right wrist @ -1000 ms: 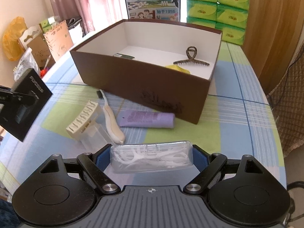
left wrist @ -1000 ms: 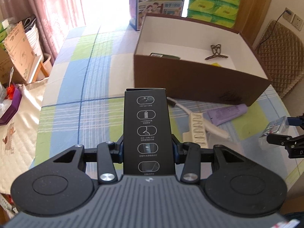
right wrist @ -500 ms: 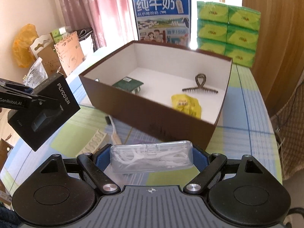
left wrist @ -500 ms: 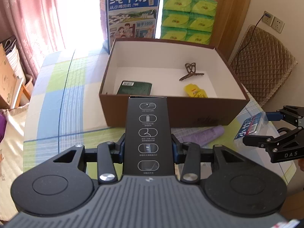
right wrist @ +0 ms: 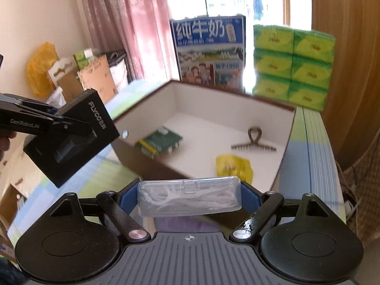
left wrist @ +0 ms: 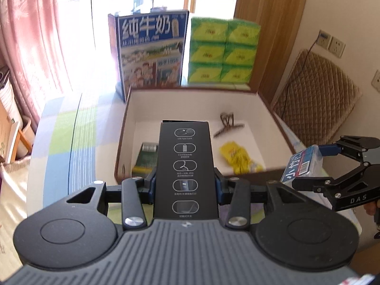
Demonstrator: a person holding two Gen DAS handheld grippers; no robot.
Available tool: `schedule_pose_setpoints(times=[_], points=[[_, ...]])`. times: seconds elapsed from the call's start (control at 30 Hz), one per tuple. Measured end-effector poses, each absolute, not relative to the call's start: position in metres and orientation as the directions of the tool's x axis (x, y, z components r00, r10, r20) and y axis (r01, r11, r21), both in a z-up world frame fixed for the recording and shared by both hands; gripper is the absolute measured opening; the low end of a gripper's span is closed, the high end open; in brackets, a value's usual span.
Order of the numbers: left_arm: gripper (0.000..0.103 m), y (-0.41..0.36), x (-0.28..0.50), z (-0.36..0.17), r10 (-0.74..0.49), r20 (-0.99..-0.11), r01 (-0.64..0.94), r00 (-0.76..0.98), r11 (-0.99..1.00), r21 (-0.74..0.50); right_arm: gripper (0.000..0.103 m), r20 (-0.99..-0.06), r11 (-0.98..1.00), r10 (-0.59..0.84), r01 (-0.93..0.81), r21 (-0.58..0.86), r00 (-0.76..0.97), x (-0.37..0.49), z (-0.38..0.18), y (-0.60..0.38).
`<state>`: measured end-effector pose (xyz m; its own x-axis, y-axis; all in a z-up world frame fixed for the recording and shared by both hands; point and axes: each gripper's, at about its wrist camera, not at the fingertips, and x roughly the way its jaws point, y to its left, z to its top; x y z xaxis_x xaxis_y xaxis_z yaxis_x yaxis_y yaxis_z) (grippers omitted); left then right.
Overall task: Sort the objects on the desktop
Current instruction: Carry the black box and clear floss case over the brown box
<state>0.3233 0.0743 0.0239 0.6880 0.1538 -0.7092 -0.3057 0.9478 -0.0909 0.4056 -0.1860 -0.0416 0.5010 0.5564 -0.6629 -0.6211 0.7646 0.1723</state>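
Now that both claws have risen from the tabletop to hang by the brown box (right wrist: 282, 156), I'm set to drop. Left claw (left wrist: 185, 185) pinches black carton (left wrist: 185, 156), right claw (right wrist: 190, 200) grips floss-pick case (right wrist: 190, 197), both w/ loads above the box's near edge

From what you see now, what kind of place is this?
Probably a room in a home: pink curtains at a bright window, a cloth-covered table, a milk carton box and stacked tissue packs.

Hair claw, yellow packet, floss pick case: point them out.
Hair claw (right wrist: 254, 142), right wrist view, toothed bar.
Yellow packet (right wrist: 231, 167), right wrist view, middle.
Floss pick case (right wrist: 190, 196), right wrist view, clear front.
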Motion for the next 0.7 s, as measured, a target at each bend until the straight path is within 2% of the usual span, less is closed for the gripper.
schedule_pose_setpoints(times=[0.33,0.7], points=[[0.039,0.106,0.398,0.031,0.171,-0.697,-0.301,0.696,0.951,-0.067,0.084,-0.635,0.778,0.539,-0.617,0.122,0.554,0.471,-0.027,-0.164],[0.039,0.145,0.482,-0.028,0.249,-0.789,-0.325,0.562,0.943,0.066,0.084,-0.712,0.79,0.484,-0.604,0.104,0.509,0.533,-0.063,-0.139]])
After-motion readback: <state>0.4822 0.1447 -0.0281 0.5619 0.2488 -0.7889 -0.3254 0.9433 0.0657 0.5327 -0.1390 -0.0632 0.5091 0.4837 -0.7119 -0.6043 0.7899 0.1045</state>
